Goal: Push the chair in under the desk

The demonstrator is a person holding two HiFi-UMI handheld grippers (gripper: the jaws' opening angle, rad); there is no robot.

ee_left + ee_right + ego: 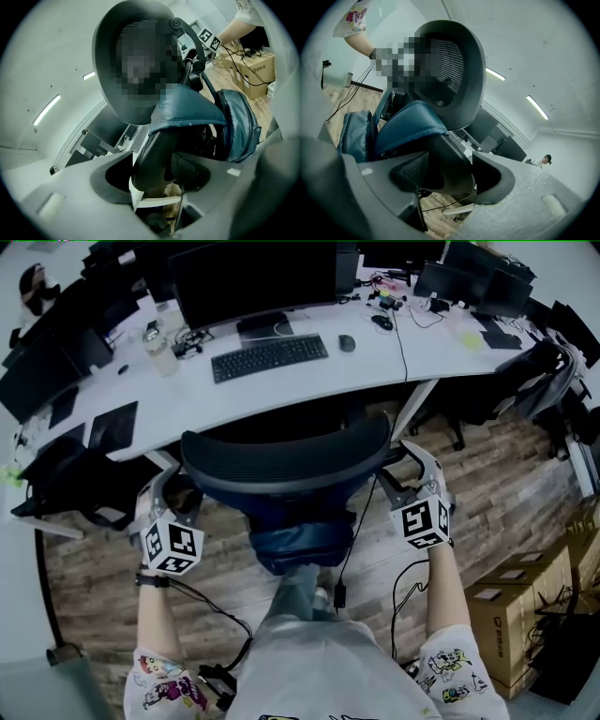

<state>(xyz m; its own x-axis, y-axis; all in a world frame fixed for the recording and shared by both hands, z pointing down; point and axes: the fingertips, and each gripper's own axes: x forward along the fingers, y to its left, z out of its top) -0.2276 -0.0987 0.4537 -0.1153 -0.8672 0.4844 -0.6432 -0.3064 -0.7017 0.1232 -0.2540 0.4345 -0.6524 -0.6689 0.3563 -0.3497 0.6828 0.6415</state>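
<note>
The black mesh-back office chair point(286, 460) stands just in front of the white desk point(375, 357), its backrest towards me. A blue padded cover point(300, 545) lies over its seat. My left gripper point(164, 486) is at the chair's left armrest and my right gripper point(412, 465) at the right armrest. In the left gripper view the dark armrest point(152, 159) fills the gap of the left gripper point(154, 173), against both jaws. In the right gripper view the other armrest point(445, 164) sits the same way in the right gripper point(450, 176).
On the desk are a keyboard point(270, 357), a mouse point(347, 343) and a monitor point(253, 282). Another chair point(544, 381) stands at the right, a dark bag point(75, 474) at the left. Cardboard boxes point(511, 615) and loose cables lie on the wooden floor at the right.
</note>
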